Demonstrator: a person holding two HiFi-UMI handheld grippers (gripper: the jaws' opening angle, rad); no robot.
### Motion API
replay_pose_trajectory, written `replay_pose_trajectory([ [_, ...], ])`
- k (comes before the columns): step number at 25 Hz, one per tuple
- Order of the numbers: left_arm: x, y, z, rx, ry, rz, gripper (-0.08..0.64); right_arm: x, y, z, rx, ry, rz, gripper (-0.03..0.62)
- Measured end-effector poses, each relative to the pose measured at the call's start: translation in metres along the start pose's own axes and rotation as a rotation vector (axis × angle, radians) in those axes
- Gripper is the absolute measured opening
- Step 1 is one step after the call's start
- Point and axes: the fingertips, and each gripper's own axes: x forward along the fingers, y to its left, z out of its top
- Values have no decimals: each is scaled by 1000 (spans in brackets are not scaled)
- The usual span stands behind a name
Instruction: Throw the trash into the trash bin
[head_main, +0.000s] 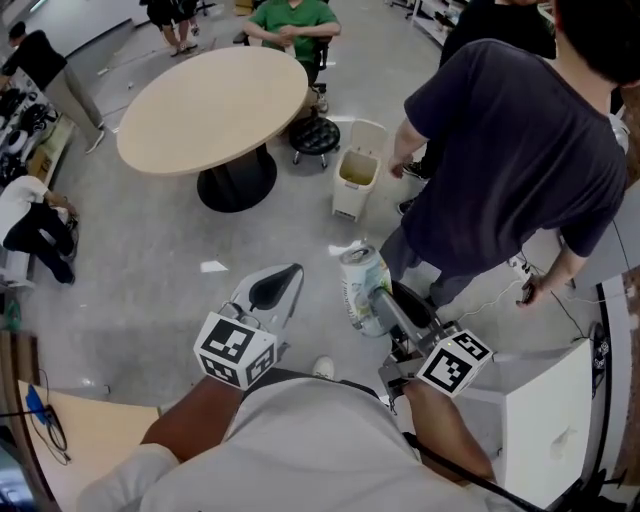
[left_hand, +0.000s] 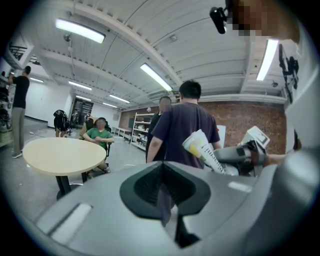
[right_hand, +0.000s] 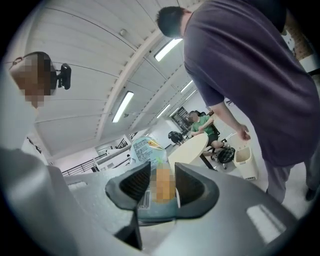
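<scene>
My right gripper (head_main: 378, 298) is shut on a pale green and white drink carton (head_main: 360, 285), held upright above the grey floor. In the right gripper view the carton (right_hand: 142, 150) stands between the dark pads of my right gripper (right_hand: 157, 186). My left gripper (head_main: 283, 277) hangs to the carton's left, shut with nothing in it. In the left gripper view, the pads of my left gripper (left_hand: 162, 187) meet, and the carton (left_hand: 201, 147) shows at the right. A cream trash bin (head_main: 357, 183) with its lid up stands on the floor ahead, beside the round table; the trash bin (right_hand: 246, 163) also shows in the right gripper view.
A person in a dark shirt (head_main: 510, 150) stands close on the right, one hand near the bin. A round beige table (head_main: 215, 105) stands ahead left, with a black stool (head_main: 314, 136) and a seated person in green (head_main: 292, 22) behind it. A white cabinet (head_main: 545, 425) is at my right.
</scene>
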Motion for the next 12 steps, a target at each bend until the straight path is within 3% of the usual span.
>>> replay_pose_trajectory([
  [12, 38, -11, 8, 18, 30, -18, 8, -7, -38, 26, 33, -48, -26, 150],
])
